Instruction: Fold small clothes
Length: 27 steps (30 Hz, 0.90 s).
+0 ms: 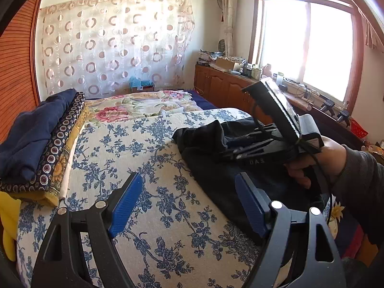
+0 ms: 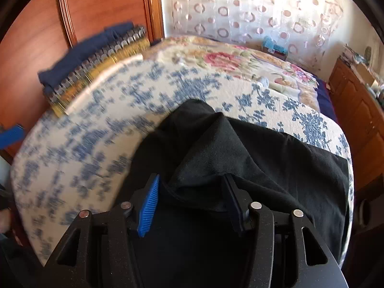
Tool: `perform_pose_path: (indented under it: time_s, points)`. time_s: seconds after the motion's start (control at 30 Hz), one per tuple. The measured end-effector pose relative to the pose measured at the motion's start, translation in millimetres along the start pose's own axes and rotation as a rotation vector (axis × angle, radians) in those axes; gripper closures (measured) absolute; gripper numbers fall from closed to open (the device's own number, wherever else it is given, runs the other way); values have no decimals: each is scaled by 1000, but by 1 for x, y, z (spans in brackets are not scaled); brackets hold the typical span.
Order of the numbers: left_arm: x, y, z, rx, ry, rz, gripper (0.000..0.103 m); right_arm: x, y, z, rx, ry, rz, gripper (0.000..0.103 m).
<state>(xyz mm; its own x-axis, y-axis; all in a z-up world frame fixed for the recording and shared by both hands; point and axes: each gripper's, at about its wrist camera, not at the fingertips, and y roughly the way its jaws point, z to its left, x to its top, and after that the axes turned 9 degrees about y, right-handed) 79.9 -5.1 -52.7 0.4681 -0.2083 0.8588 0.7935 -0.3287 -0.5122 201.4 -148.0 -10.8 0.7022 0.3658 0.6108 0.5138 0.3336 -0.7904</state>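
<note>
Black garment half-folded on the bed

The right hand-held gripper point(image 2: 189, 204) pinches a fold of the garment point(image 2: 264, 148), which stretches away rightward; the left hand-held gripper point(image 1: 189, 204) hovers spread, empty, just left of it.

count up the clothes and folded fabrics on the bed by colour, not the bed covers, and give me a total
Black: 1, the black garment lying loose near the right gripper.
Navy blue: 1, the navy folded piece on top of the stack.
Dark with a circle print: 1, the circle-print fabric under it.
Yellow: 1, the yellow sunflower fabric lower in the stack.
Total: 4
</note>
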Motion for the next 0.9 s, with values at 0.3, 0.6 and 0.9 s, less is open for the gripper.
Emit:
perform_pose_path:
  time_s: [0.3,0.6,0.9]
  points:
    - [-4,1,0,-12,-13,1,22,33,-80,-60,-67,99,-184,96]
    - [-5,4,-3,-21,-8,11,22,63,-67,-142,-301,237,-123,96]
    - [-9,8,-8,-35,2,30,22,25,-83,-136,-264,256,-141,73]
